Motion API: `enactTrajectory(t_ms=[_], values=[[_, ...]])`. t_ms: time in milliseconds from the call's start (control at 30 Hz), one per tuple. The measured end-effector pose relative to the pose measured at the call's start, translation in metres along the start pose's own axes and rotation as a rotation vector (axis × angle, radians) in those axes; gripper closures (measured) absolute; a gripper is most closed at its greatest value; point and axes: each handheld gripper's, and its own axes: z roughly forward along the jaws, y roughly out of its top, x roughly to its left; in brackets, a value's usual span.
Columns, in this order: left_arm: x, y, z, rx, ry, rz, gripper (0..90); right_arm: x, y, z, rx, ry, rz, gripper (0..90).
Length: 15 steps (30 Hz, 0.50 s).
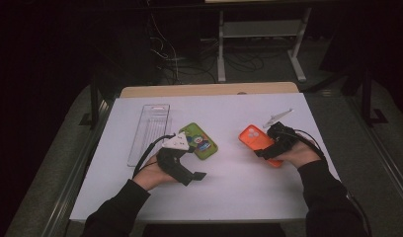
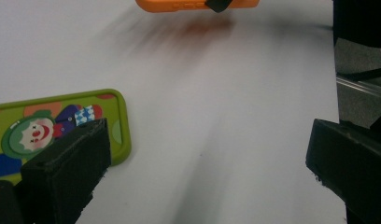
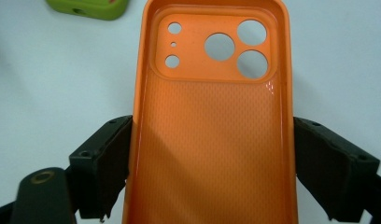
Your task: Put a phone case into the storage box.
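My right gripper [image 3: 212, 163]: clamped across the two long sides of the soft orange phone case [image 3: 212, 135], hollow side up, camera holes away from me.
My left gripper [image 2: 205, 168]: jaws wide apart, holding nothing, just beside the green clown-printed phone case [image 2: 62, 121].
White table [image 1: 229, 187]: carries both cases, well apart.
Clear plastic tray [image 1: 149, 132]: left of the green case.

An orange phone case [image 3: 212, 126] lies open side up on the white bench [image 1: 229, 187], its inside dotted with fine texture and its camera holes at the far end. The right claw [image 1: 264, 151] grips its long edges. It seems to rest flat, though its near end is hidden.
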Motion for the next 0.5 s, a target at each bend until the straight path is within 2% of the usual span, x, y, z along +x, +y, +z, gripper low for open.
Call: enactTrajectory(t_ms=[33, 167, 200, 233, 267, 333, 500], values=[[0.0, 0.002, 0.0, -0.003, -0.003, -0.012, 0.0, 0.0, 0.002, 0.0, 0.0, 0.011, -0.01, 15.3], [0.006, 0.014, 0.001, -0.029, -0.003, -0.005, 0.0, -0.001, 0.01, -0.001, -0.007, 0.064, -0.041, 15.3], [0.006, 0.014, 0.001, -0.029, -0.003, -0.005, 0.0, -0.001, 0.013, -0.001, -0.007, 0.067, -0.058, 15.3], [0.009, 0.021, 0.001, -0.044, -0.001, 0.002, 0.0, 0.0, 0.016, -0.001, -0.003, 0.077, -0.062, 15.3], [0.009, 0.021, 0.001, -0.044, -0.001, 0.002, 0.0, 0.0, 0.016, -0.001, -0.003, 0.077, -0.062, 15.3], [0.014, 0.029, 0.004, -0.048, -0.017, 0.01, 0.0, 0.001, 0.026, -0.001, 0.001, 0.092, -0.085, 15.3], [0.021, 0.034, 0.007, -0.046, -0.015, 0.025, 0.0, 0.004, 0.037, 0.001, -0.002, 0.109, -0.114, 15.3]])
